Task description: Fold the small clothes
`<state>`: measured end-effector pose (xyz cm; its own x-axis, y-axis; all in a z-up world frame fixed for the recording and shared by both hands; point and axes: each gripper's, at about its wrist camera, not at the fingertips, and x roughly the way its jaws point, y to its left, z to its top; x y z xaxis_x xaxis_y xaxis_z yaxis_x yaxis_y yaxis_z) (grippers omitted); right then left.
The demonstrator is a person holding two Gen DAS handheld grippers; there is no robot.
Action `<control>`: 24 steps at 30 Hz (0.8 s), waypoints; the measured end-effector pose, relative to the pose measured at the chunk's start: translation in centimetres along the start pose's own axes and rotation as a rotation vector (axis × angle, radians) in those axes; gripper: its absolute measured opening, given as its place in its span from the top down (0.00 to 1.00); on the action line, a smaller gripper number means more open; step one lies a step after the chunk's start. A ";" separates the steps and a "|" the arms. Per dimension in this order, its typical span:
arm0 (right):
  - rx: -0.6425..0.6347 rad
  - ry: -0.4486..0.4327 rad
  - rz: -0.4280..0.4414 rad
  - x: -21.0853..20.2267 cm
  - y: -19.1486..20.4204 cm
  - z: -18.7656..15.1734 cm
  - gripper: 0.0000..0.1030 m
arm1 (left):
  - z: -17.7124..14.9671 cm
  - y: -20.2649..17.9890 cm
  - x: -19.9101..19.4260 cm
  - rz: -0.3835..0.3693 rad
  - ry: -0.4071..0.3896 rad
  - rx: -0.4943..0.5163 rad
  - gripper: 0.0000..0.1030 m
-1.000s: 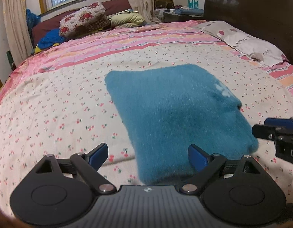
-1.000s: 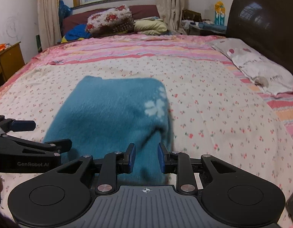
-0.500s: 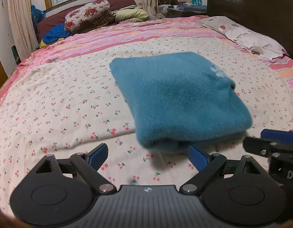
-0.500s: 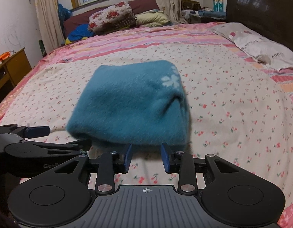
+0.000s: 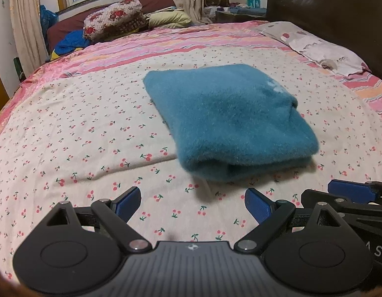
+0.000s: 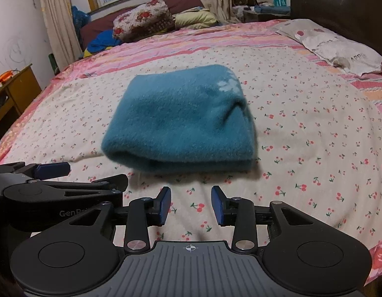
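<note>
A fuzzy teal garment (image 5: 230, 121) lies folded into a thick rectangle on the cherry-print bedsheet (image 5: 74, 133); a pale flower mark shows near its far right corner. It also shows in the right wrist view (image 6: 181, 121). My left gripper (image 5: 192, 204) is open and empty, hovering short of the garment's near fold. My right gripper (image 6: 191, 204) is open and empty, just in front of the garment's near edge. The right gripper shows at the right edge of the left wrist view (image 5: 351, 193). The left gripper shows at the left of the right wrist view (image 6: 52, 173).
A white pillow (image 5: 324, 47) lies at the right by the dark headboard (image 5: 339, 7). Floral and green pillows (image 5: 114, 22) and a blue cloth (image 5: 67, 43) are piled at the far end under the window. A wooden cabinet (image 6: 15, 91) stands left of the bed.
Both grippers have pulled back from the garment toward me. The right gripper's jaws have opened wider. The garment lies released on the bed, farther from the fingertips than before.
</note>
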<state>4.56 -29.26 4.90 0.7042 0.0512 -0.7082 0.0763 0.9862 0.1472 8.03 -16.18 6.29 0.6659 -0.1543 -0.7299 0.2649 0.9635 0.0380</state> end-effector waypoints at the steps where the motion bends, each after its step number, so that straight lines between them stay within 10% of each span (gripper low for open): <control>1: 0.001 0.000 -0.002 -0.1 0.1 -0.1 0.65 | -0.1 0.0 -0.1 0.003 0.000 0.001 0.06; 24: -0.001 0.017 -0.022 -0.3 0.7 -0.9 0.65 | -1.0 0.1 -0.5 0.010 0.013 -0.006 0.09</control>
<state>3.76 -28.46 4.64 0.6904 0.0322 -0.7227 0.0909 0.9872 0.1308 7.09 -15.76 5.99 0.6594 -0.1419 -0.7383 0.2545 0.9662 0.0415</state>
